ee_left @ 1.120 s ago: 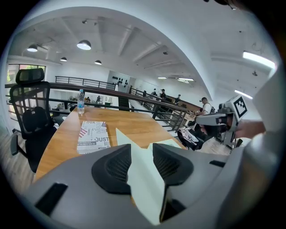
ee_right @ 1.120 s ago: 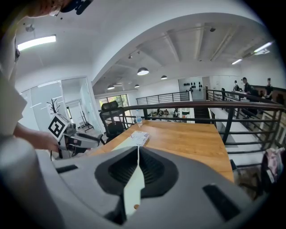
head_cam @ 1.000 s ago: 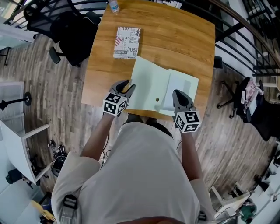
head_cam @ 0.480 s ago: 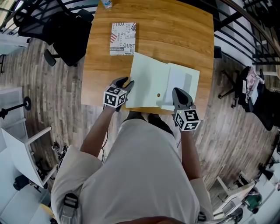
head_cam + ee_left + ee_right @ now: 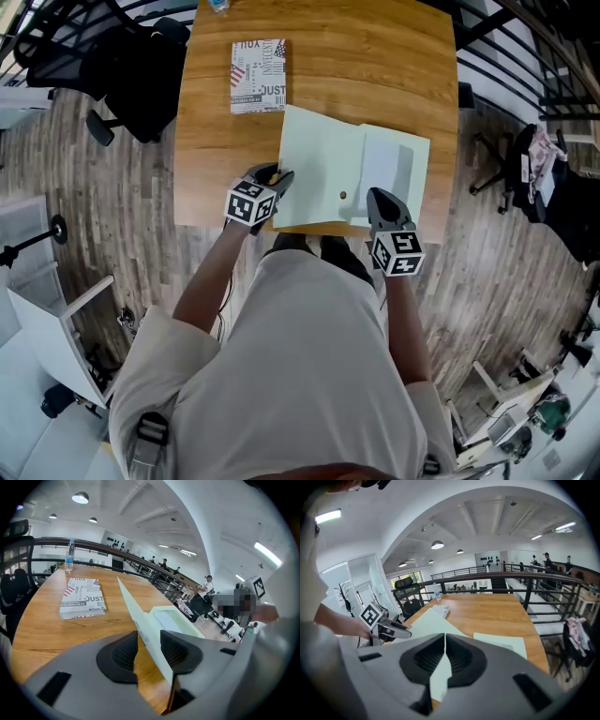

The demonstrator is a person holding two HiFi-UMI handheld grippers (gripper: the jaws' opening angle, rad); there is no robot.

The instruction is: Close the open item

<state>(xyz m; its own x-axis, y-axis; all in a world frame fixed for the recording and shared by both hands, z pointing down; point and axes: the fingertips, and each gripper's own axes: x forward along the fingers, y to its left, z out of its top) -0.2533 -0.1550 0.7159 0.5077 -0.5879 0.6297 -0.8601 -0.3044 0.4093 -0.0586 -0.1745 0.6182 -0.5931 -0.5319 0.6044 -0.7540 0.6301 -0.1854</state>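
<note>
A pale green folder lies open on the wooden table, its left flap tilted up off the wood. My left gripper is at that flap's left edge. In the left gripper view the flap runs between the two pads of the left gripper, with a gap on the left side, so the jaws stand open around it. My right gripper is at the folder's near edge. Its jaws are shut on a thin sheet of the folder.
A printed book lies flat beyond the folder at the far left of the table, with a water bottle at the far edge. A black office chair stands left of the table. Railings run along the right.
The left gripper has crept slightly forward along the flap's edge. The right gripper keeps its hold on the folder's near edge.
</note>
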